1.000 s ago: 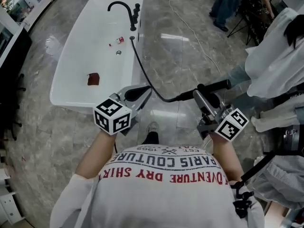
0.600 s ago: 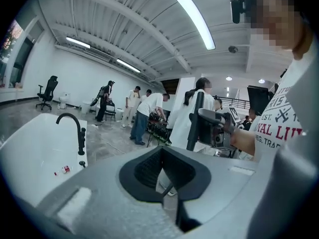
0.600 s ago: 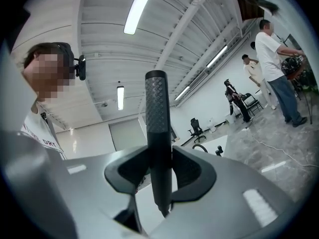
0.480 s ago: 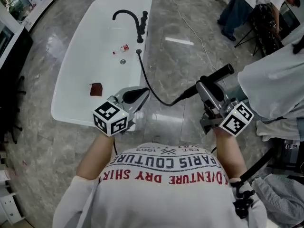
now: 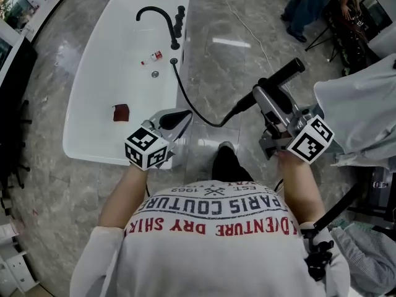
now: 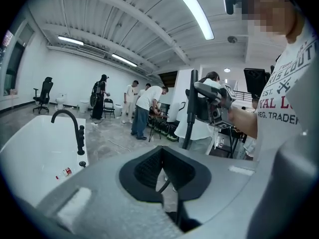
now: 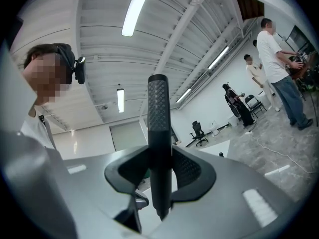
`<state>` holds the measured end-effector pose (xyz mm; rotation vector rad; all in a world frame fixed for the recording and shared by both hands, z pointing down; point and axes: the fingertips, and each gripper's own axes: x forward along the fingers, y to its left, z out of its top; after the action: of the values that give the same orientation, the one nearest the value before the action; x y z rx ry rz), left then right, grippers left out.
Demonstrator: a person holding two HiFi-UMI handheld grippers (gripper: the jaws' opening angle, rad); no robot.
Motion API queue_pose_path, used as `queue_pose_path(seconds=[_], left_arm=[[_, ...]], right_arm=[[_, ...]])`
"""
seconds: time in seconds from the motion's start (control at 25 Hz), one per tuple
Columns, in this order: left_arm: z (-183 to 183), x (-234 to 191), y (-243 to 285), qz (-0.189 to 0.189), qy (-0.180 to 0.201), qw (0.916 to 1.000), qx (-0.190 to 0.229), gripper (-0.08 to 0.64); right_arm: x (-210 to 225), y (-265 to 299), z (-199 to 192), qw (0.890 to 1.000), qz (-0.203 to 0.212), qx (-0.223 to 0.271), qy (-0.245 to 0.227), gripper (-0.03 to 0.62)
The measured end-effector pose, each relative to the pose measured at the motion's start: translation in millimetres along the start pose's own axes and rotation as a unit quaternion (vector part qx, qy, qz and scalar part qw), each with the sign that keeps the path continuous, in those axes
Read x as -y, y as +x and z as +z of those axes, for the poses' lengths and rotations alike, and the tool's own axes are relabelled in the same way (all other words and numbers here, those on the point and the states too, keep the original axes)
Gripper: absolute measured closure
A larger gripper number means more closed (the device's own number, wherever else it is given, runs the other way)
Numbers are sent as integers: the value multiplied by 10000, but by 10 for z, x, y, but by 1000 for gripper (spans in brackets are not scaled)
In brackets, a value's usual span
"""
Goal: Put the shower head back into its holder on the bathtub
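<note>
Right claw (image 5: 265, 91) clamped on the black shower head (image 5: 286, 73), held over the floor well apart from the bathtub (image 5: 102, 60), hose (image 5: 189, 101) running back to the tub rim by the faucet (image 5: 158, 14); left claw (image 5: 184, 114) closed, empty.

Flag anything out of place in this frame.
The shower head is off the bathtub, clamped in the right tongs, its hose looping out over the floor. Inside it lie a small bottle and a dark red scrap.
</note>
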<state>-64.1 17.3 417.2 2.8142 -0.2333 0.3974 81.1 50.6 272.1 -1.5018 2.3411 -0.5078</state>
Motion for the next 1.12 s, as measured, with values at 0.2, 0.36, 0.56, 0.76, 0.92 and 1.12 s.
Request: queue_pose_path(seconds=[0.2,0.36,0.56,0.76,0.92,1.12], left_arm=[[-170,-150,376,99,174,9987,-469,558],[-325,-292,698,121,163,9970,-748,558],[-436,-507,1353,-171,147,9952,-949,557],[-652,-645,1983,-455,218,9907,-1267,469],[-895,-567,2181,-611,433,9844,-1594,386],[-1298,-624,2515,-507,829,9747,-2014,360]], right_arm=[[276,155,208,9997,236,55,6,453],[559,319,285,9988,418,47,250,454],[1066,575,496,9975,572,-43,406,453],[1486,758,654,9968,636,-106,474,454],[1440,789,642,9966,671,-226,423,453],[1459,779,693,9959,713,-292,469,453]])
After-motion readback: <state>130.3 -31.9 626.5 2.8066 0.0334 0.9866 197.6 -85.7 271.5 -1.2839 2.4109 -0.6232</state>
